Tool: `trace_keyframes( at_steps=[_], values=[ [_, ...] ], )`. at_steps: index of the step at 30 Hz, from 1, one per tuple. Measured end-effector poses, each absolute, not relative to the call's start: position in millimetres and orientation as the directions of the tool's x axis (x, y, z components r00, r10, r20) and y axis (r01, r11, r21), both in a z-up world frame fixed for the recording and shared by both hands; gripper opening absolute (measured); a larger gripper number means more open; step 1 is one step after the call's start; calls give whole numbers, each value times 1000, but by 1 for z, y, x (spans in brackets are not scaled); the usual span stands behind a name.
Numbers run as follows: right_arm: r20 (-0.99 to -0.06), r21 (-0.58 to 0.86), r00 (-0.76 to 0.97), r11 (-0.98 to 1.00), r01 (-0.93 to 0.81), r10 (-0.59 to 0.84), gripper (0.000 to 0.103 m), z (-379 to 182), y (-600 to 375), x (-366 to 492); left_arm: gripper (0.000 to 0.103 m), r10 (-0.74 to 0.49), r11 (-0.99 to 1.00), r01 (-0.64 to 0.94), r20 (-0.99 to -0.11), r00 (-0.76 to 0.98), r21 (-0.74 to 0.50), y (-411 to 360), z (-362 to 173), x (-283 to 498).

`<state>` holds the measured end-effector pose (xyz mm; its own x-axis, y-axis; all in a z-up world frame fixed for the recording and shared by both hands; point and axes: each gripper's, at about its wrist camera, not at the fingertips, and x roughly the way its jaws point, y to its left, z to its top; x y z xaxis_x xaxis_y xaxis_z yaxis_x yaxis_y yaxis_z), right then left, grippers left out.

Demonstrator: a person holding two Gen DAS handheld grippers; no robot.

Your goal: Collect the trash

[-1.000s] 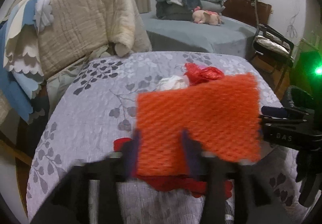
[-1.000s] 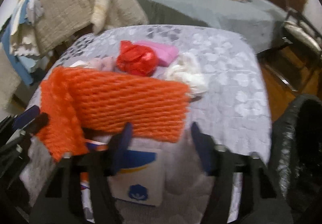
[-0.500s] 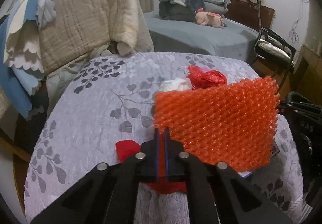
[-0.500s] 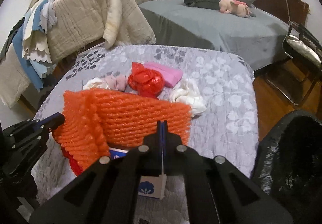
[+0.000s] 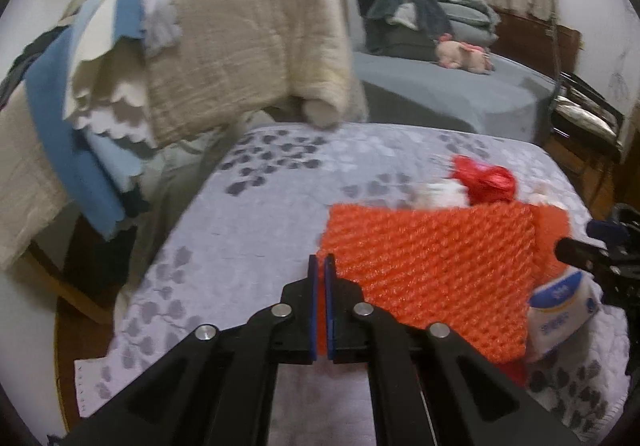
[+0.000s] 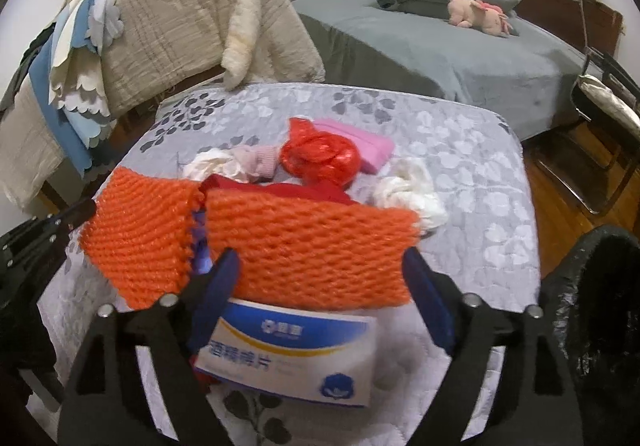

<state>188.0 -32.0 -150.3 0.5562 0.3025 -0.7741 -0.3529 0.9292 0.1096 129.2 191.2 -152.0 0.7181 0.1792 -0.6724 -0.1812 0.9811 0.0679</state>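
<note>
An orange foam net (image 5: 436, 270) (image 6: 304, 250) lies folded over the trash on the grey leaf-print table (image 5: 256, 205). My left gripper (image 5: 319, 266) is shut, its tips at the net's left edge; whether it pinches the net is unclear. My right gripper (image 6: 320, 274) is open, its jaws either side of the net's front edge, above a white and blue box (image 6: 292, 362) (image 5: 560, 310). Behind the net lie a crumpled red bag (image 6: 320, 157) (image 5: 488, 181), a pink packet (image 6: 368, 143), a pink sock (image 6: 260, 159) and white tissues (image 6: 412, 193).
A black trash bag (image 6: 596, 310) stands open at the table's right edge. A chair draped with beige and blue blankets (image 5: 200, 57) stands left of the table. A grey bed (image 6: 440, 45) with clothes and a pink plush toy is behind.
My right gripper went from shut to open and moved forward over the box. My left gripper stayed shut and moved left, to the net's left edge. The net now lies lower.
</note>
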Motion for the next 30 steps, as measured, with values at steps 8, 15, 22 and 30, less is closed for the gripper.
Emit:
trace_keyframes(
  at_steps=[8, 15, 22, 30],
  values=[
    [-816, 77, 516, 933, -350, 261, 91, -171, -3, 198, 3, 205, 974, -213, -683, 701, 74, 209, -160, 132],
    [-826, 147, 465, 918, -367, 318, 43, -178, -6, 201, 9, 151, 984, -171, -700, 698, 41, 205, -166, 130],
    [-789, 154, 505, 908, -389, 349, 26, -155, -17, 189, 68, 101, 990, -138, -697, 710, 3, 196, -164, 124],
    [-783, 142, 517, 908, -394, 346, 26, -143, -26, 174, 86, 29, 999, -37, -726, 687, 5, 166, -175, 134]
  ],
)
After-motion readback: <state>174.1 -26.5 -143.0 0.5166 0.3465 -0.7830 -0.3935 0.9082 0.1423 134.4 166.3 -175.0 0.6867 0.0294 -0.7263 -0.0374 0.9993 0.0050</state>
